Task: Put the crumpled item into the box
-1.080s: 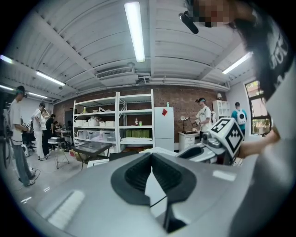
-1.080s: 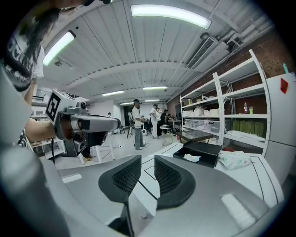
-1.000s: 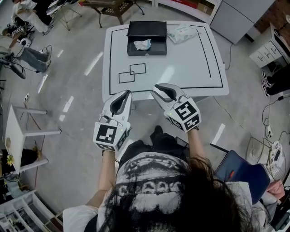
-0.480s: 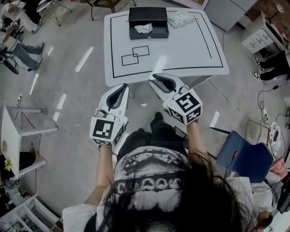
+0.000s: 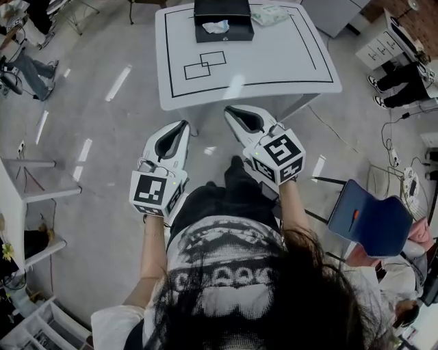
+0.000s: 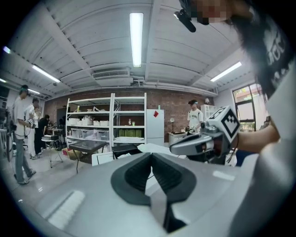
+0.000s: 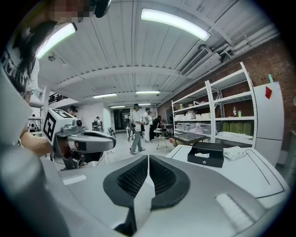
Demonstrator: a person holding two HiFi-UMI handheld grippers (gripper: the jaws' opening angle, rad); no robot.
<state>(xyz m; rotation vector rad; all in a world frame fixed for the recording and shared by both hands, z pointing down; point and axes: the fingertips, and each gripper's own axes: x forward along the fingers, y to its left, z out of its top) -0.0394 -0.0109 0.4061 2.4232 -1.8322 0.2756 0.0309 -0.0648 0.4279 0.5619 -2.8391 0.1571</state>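
A black open box (image 5: 223, 15) stands at the far edge of the white table (image 5: 274, 68), and a crumpled white item (image 5: 216, 27) lies inside it. The right gripper view also shows the box (image 7: 206, 154) with the white item (image 7: 202, 155) in it. My left gripper (image 5: 181, 125) and right gripper (image 5: 231, 111) hang side by side over the floor, short of the table's near edge. Each is shut with nothing between its jaws, as the left gripper (image 6: 151, 162) and right gripper (image 7: 148, 171) views show.
A white tissue pack (image 5: 269, 15) lies right of the box. Two overlapping black rectangles (image 5: 202, 65) are drawn on the table. A blue chair (image 5: 366, 222) stands at my right and a small white table (image 5: 14, 198) at my left. People stand near the shelving (image 6: 106, 120).
The table and box have slid up and away in the head view as I back off. Both grippers stay shut and now hang further from the table edge.
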